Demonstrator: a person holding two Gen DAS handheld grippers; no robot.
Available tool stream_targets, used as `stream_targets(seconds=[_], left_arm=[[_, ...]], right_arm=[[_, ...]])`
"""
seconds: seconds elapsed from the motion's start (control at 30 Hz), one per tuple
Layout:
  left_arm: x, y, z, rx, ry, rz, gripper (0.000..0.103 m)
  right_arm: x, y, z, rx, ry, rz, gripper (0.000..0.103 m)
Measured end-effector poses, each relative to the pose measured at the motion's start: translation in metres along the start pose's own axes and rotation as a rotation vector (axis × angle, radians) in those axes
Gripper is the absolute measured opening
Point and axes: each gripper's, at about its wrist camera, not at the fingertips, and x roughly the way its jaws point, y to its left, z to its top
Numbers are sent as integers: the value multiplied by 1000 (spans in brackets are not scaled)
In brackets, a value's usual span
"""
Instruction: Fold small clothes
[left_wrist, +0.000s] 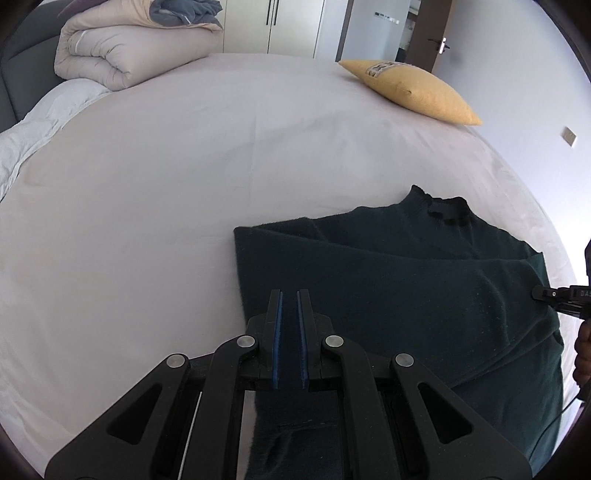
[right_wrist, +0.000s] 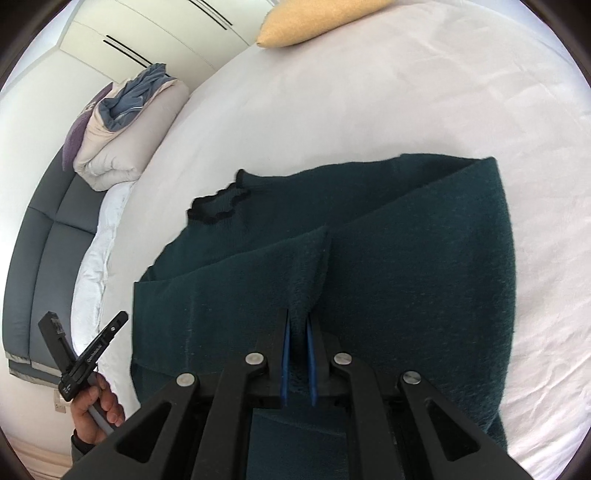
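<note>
A dark green sweater (left_wrist: 406, 295) with a black-trimmed collar (left_wrist: 447, 210) lies on the white bed sheet (left_wrist: 184, 184), its sides folded inward. My left gripper (left_wrist: 290, 295) hangs over the sweater's left edge, its jaws nearly together, with dark fabric filling the gap and showing beneath them. In the right wrist view the sweater (right_wrist: 406, 277) fills the middle. My right gripper (right_wrist: 298, 317) is shut on a raised fold of it, which tents up into the blue pads. The right gripper (left_wrist: 535, 293) also shows at the sweater's right side. The left gripper (right_wrist: 123, 316), held by a hand (right_wrist: 99, 402), sits at the sweater's left edge.
A yellow pillow (left_wrist: 413, 88) lies at the far right of the bed. A rolled beige duvet (left_wrist: 122, 48) with grey-blue cloth on top sits at the far left by the grey headboard (right_wrist: 48, 240). White wardrobe doors (left_wrist: 277, 26) stand behind the bed.
</note>
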Motion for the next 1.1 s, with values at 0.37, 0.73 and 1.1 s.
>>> stream_targets(seconds=[0.37,0.73,1.1], left_arm=[[-1,-8,3,32,-10,18,7],[18,-6,0,47,35,58,7],[17,-3,10,20,26,49,7]], right_arm=[[3,-8,-2,21,-9,-3,9],[-7,-7,-10,41,-4,-2,8],[1,-18,-17,27,-12,5,10]])
